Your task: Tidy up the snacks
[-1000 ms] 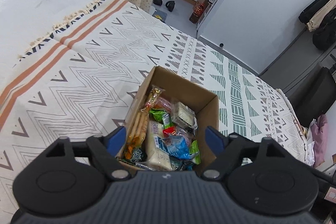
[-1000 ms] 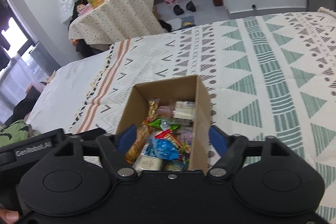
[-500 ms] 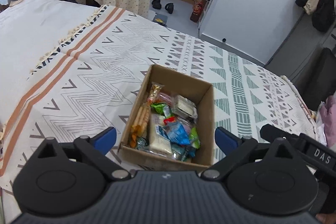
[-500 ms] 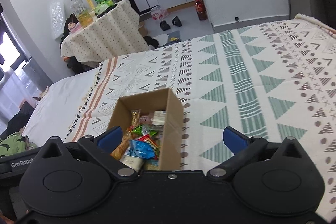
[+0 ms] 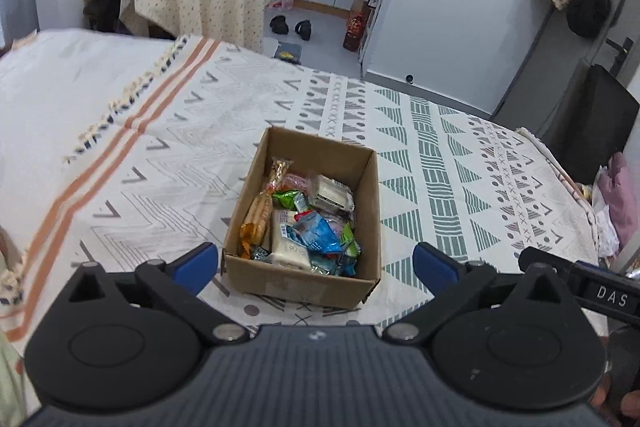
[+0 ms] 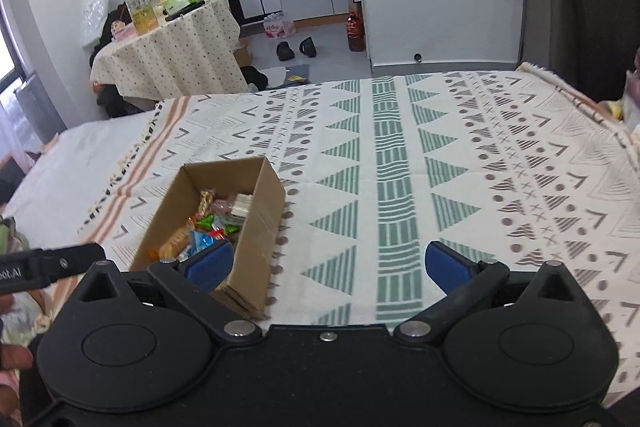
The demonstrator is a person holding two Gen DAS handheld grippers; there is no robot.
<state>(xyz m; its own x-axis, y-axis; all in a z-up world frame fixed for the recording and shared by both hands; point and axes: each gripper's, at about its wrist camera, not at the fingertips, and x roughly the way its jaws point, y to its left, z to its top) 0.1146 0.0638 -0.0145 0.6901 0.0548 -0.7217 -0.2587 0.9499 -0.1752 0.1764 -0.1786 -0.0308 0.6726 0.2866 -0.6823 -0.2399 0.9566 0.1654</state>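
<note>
An open cardboard box (image 5: 300,285) stands on the patterned bedspread (image 5: 420,195), filled with several wrapped snacks (image 5: 312,223): a long biscuit pack, a white bar, blue and green packets. My left gripper (image 5: 316,265) hangs above and just in front of the box, its jaws opening, wider than the box and touching nothing. In the right wrist view the box (image 6: 260,227) sits low left, snacks (image 6: 208,223) showing inside. My right gripper (image 6: 328,263) is open and empty over the bedspread, its left finger in front of the box's near corner.
The bedspread (image 6: 400,167) spreads wide to the right of the box; a plain white sheet (image 5: 60,79) lies left. Beyond the bed are a cloth-covered table (image 6: 168,59) with bottles, shoes (image 6: 296,49) on the floor, and a black chair (image 5: 600,123).
Both grippers opened wide off the box's sides and drew back and up. The box stays on the bed, now smaller in view; in the right wrist view it has slid to the left.
</note>
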